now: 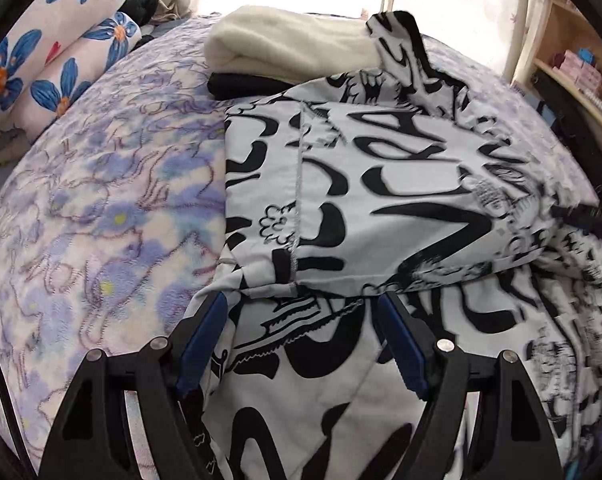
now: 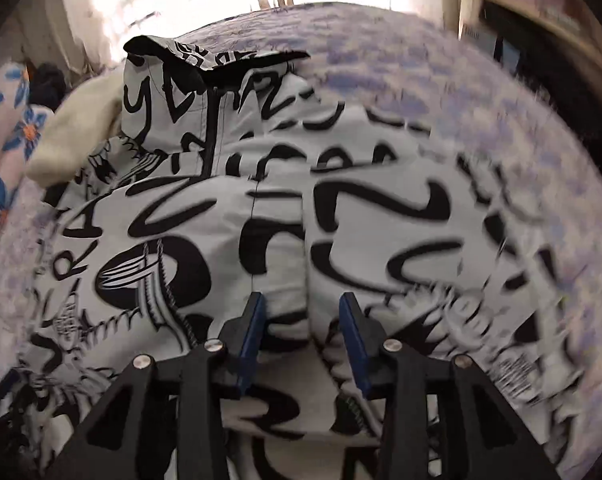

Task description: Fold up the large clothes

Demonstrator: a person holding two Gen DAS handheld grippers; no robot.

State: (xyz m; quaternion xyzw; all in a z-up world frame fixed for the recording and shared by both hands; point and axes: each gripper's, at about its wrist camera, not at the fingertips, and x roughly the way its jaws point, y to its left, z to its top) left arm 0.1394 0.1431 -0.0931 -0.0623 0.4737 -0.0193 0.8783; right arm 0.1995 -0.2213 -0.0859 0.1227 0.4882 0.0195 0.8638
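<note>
A large white garment with black graffiti lettering lies partly folded on the bed, with one layer turned over the rest. My left gripper hovers over its near edge, jaws wide apart; cloth lies beneath and between the blue pads without being pinched. In the right wrist view the same garment fills the middle, blurred. My right gripper stands partly open over a raised fold of it, and the pads flank the fold without clamping it. The black-lined collar or hood sticks up at the far end.
A purple-flowered fleece blanket covers the bed. Folded cream and black clothes are stacked beyond the garment. Rolled bedding with blue flowers lies far left. Wooden shelves stand at the right, and a bright window is behind.
</note>
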